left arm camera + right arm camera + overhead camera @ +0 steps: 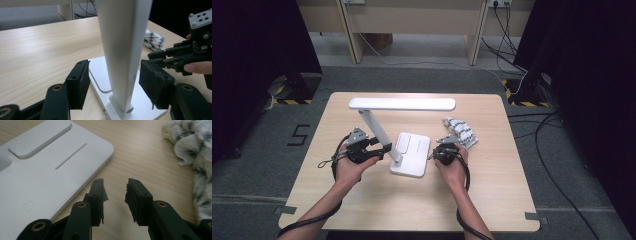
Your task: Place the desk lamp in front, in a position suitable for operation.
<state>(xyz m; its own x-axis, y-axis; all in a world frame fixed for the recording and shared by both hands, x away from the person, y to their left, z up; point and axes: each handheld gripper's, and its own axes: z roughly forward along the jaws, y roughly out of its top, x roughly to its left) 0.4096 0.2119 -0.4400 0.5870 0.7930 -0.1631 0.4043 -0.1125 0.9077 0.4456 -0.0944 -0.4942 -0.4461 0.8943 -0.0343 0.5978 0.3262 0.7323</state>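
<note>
1. Your white desk lamp stands upright near the middle of the table, on a flat rectangular base.
2. Its stem tilts toward the left edge; the long head bar lies level, parallel to the far edge.

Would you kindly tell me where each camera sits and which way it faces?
High view: above the person's side, looking forward and down on the table; both forearms, left gripper, right gripper.
Left gripper view: on the left gripper, looking along open jaws either side of the lamp arm; right gripper beyond.
Right gripper view: on the right gripper, facing tabletop beside the lamp's base.
Shared: lamp, cloth.
</note>
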